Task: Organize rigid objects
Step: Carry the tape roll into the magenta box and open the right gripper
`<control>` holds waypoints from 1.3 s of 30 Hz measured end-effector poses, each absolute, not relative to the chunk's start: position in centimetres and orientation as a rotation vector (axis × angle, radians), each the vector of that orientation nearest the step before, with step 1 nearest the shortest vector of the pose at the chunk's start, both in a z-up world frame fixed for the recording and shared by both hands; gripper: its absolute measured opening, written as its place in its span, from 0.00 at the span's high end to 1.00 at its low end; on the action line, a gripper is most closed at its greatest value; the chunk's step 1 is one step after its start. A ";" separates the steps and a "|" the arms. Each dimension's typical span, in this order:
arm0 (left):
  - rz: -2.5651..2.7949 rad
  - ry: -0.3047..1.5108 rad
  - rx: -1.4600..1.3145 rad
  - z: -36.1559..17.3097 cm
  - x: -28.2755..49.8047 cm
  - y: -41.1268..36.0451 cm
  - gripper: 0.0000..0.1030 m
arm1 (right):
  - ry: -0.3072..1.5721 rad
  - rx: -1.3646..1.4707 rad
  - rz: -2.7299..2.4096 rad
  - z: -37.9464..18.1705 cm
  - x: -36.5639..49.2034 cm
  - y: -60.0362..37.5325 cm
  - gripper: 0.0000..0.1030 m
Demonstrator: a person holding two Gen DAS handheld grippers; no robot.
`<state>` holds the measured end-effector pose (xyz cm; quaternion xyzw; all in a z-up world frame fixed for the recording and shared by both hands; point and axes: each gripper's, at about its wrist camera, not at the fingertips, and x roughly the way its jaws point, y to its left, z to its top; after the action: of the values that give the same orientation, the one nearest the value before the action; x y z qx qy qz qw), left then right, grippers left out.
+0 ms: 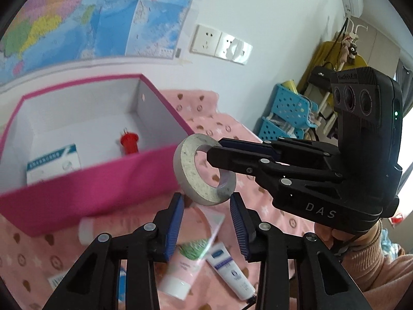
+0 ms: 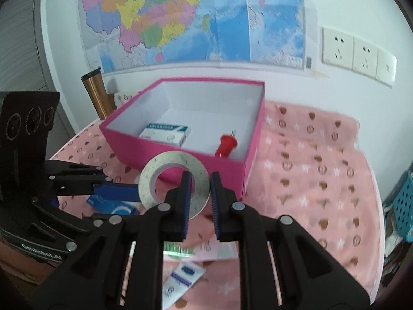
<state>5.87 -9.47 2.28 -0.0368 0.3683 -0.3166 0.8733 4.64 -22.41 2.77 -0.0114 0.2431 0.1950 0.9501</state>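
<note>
From my right hand-held gripper point(image 2: 200, 201) I read a firm pinch on the tape roll point(image 2: 174, 178): one finger passes through the roll's hole, the other sits outside the rim, and the ring's wall is clamped between the pads, so the roll hangs in the air with its open face turned up toward me. The pink box point(image 2: 251, 144) lies straight ahead of that gripper and just beyond the roll, its near wall right behind the ring in the right wrist view, with a white carton point(image 2: 165, 134) and a red plug-like piece point(image 2: 226, 146) already on its floor. My left hand-held gripper point(image 1: 207, 222) sits just under and beside the roll; its jaws are narrowed but hold nothing, and I see no pad touching the ring. In the left wrist view the roll point(image 1: 201, 169) hangs off the box's near right corner, so the travel I judge is needed is forward and a little leftward over the rim. The right hand is the one carrying it and clearly the nearer. The roll's hole axis is tilted, roughly upward and toward the left gripper. Two tubes point(image 1: 189, 255) lie on the pink spotted cloth point(image 1: 268, 139) below, well clear of that path.
</note>
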 end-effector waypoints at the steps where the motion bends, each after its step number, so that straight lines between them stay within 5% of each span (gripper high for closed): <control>1: -0.661 0.765 -0.075 2.5 6.1 -9.4 0.65 | 0.490 -0.028 0.396 3.0 4.9 -22.3 0.84; 39: -0.549 0.898 -0.145 0.5 17.5 -7.7 0.69 | 0.676 -0.057 0.316 2.1 16.5 -21.3 0.83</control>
<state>17.52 -7.71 0.45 -0.0693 0.4282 -0.2616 0.8622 16.51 -21.29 2.14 -0.0277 0.3300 0.1545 0.9308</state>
